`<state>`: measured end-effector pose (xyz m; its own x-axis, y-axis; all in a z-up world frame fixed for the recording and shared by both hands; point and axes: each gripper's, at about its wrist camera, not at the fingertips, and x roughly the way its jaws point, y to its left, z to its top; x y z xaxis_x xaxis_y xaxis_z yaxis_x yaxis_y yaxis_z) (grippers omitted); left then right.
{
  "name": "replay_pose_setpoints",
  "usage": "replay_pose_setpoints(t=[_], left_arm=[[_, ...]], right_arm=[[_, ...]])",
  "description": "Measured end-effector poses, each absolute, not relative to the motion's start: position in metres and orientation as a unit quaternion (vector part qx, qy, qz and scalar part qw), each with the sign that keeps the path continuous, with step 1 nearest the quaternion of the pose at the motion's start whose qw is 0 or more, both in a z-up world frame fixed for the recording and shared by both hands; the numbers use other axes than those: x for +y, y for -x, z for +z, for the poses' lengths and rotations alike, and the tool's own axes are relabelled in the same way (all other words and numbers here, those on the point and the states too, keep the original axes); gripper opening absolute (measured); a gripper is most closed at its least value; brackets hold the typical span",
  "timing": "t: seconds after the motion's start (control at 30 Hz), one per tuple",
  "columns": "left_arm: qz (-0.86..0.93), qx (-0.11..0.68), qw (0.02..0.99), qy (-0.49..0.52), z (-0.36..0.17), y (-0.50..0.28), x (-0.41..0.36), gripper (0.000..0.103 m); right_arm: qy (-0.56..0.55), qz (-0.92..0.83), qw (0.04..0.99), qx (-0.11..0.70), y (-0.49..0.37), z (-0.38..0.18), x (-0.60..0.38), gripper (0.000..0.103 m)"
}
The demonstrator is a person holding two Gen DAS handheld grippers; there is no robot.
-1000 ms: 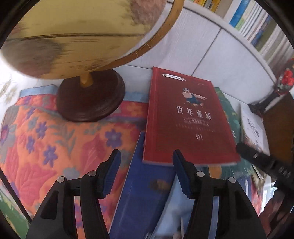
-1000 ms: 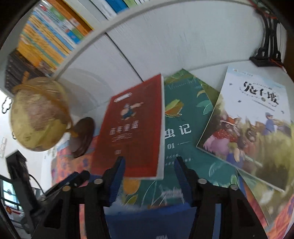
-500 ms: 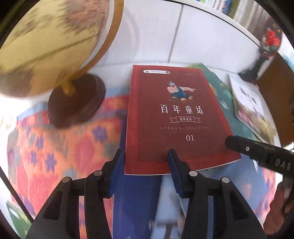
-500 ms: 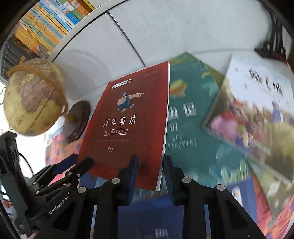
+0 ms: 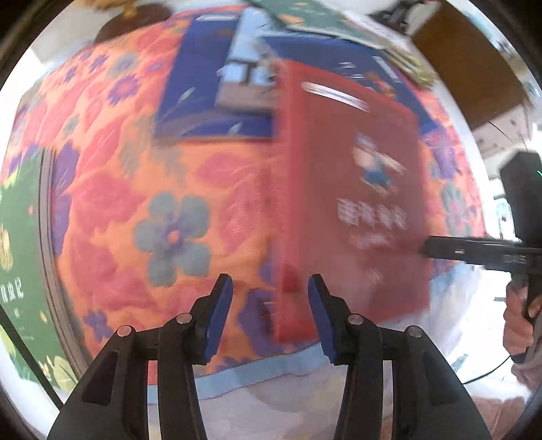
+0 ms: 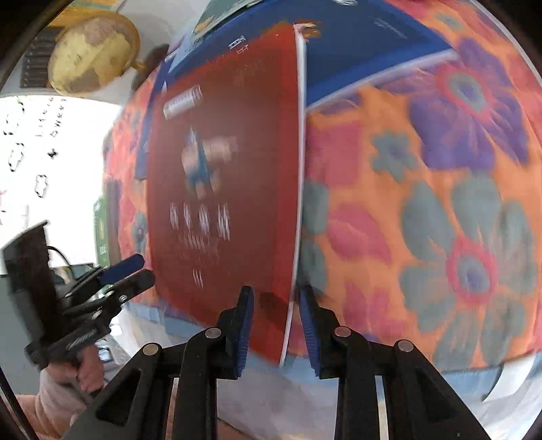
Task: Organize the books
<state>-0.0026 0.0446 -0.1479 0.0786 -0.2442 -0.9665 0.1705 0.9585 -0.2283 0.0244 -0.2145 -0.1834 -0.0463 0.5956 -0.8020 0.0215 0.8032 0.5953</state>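
Red storybook (image 6: pixel 230 182) pinched at its lower edge by right gripper (image 6: pixel 276 325), carried over floral quilt (image 5: pixel 135 203) for restacking | left gripper (image 5: pixel 271 311) jaws apart, empty, at 9 o'clock | blue book (image 5: pixel 210 101) at 12 o'clock

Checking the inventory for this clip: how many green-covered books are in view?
2. The near green book is at the left wrist view's left edge, beside the floral cloth; the far green book lies at the top, past the blue book. Blur may hide more.

Bright daylight, both views motion-blurred; window glare blown out at edges; strong fisheye warp, dark vignette corners.
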Motion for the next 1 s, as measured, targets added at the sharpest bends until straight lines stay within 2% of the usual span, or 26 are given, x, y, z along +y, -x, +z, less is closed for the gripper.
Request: replay_pose_setpoints(t=[0.1,0.23,0.3,0.4,0.6,0.63,0.7,0.8,1.0], left_arm=[[-0.181,0.688,0.699,0.078,-0.161,-0.011,0.054,0.041],[-0.225,0.676,0.698,0.07,-0.159,-0.026,0.043,0.041],[-0.222,0.676,0.7,0.062,-0.159,-0.021,0.04,0.03],[-0.206,0.676,0.707,0.034,-0.155,-0.018,0.031,0.03],[-0.198,0.684,0.697,0.08,-0.163,-0.024,0.043,0.03],[-0.2,0.684,0.698,0.077,-0.162,-0.024,0.043,0.03],[-0.196,0.684,0.7,0.061,-0.159,-0.024,0.038,0.029],[-0.187,0.675,0.713,0.026,-0.148,-0.018,0.027,0.026],[-0.188,0.662,0.724,0.04,-0.123,0.001,0.036,0.022]], right_arm=[[-0.222,0.239,0.648,0.689,-0.038,-0.189,-0.215,0.027],[-0.197,0.264,0.654,0.682,-0.044,-0.187,-0.211,0.027],[-0.195,0.273,0.656,0.676,-0.046,-0.187,-0.208,0.027],[-0.232,0.277,0.65,0.669,-0.045,-0.195,-0.219,0.027],[-0.301,0.31,0.634,0.641,-0.042,-0.209,-0.24,0.027],[-0.306,0.309,0.633,0.641,-0.041,-0.21,-0.24,0.023],[-0.268,0.303,0.653,0.64,-0.039,-0.203,-0.234,0.016],[-0.239,0.315,0.673,0.625,-0.03,-0.184,-0.231,0.015],[-0.233,0.345,0.682,0.601,-0.02,-0.145,-0.226,0.012]])
